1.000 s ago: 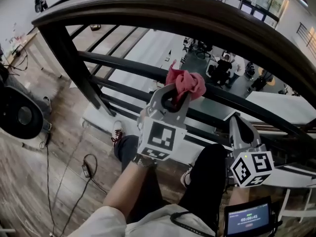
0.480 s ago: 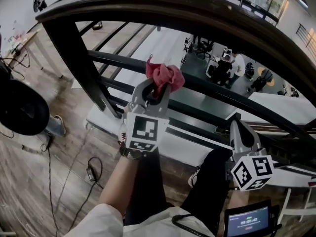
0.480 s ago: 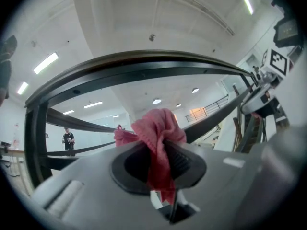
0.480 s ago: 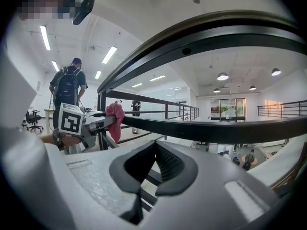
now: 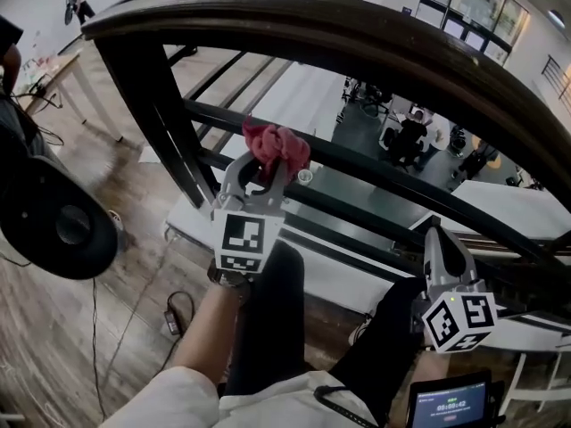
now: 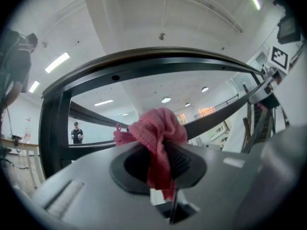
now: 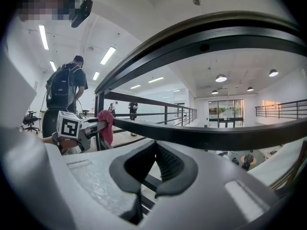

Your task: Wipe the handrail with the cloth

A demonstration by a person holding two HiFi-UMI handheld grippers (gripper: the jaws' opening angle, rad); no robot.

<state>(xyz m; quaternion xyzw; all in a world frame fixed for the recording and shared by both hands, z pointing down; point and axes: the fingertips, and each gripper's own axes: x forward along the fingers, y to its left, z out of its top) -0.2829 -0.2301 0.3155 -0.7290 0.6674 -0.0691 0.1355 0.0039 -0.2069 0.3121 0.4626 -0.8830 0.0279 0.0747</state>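
The dark wooden handrail arcs across the top of the head view, with black lower rails beneath it. My left gripper is shut on a crumpled pink cloth, held at the upper black rail just right of the upright post and below the handrail. In the left gripper view the cloth bulges out of the jaws under the handrail. My right gripper is shut on nothing, low at the right by the lower rails. Its own view shows the handrail overhead and the cloth far left.
A black round object sits on the wooden floor at left, with cables beside it. The person's legs stand close to the railing. A small screen shows at bottom right. People sit on the floor below.
My left gripper has carried the cloth leftward along the black rail, toward the upright post. The right gripper has stayed about where it was.
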